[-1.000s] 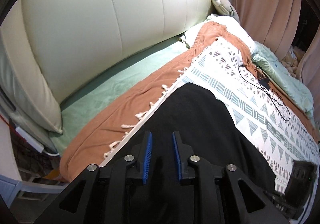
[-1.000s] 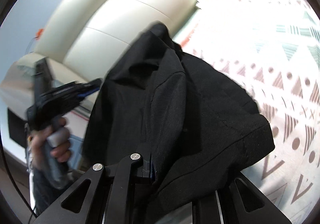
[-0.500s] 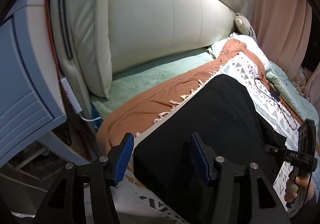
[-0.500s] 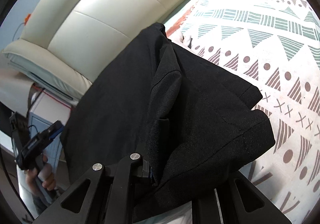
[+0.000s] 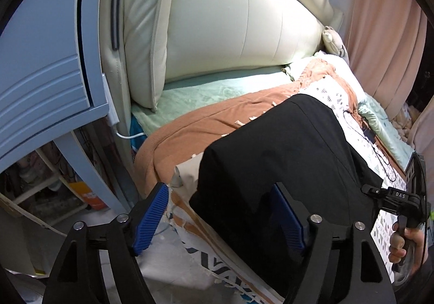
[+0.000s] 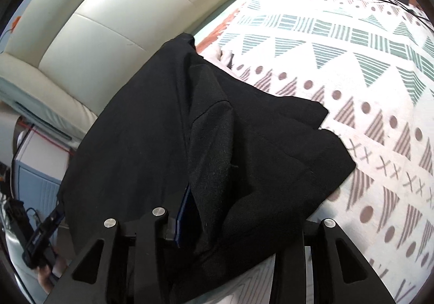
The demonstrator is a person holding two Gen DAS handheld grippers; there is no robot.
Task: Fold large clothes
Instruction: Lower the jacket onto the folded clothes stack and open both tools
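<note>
Where the one black garment (image 5: 284, 157) lies folded on the patterned blanket (image 6: 339, 59) at the bed's edge, the left gripper (image 5: 222, 218) gapes wide, jaws just opened, pads clear of cloth. The right gripper (image 6: 244, 222) (mostly buried under fabric) has been opening too; whether its pads press I cannot tell. Two grippers, one cream headboard (image 5: 230, 19).

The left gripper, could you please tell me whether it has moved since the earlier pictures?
Yes: the left gripper moved off the black garment toward the blue bedside cabinet, jaws opening.
</note>
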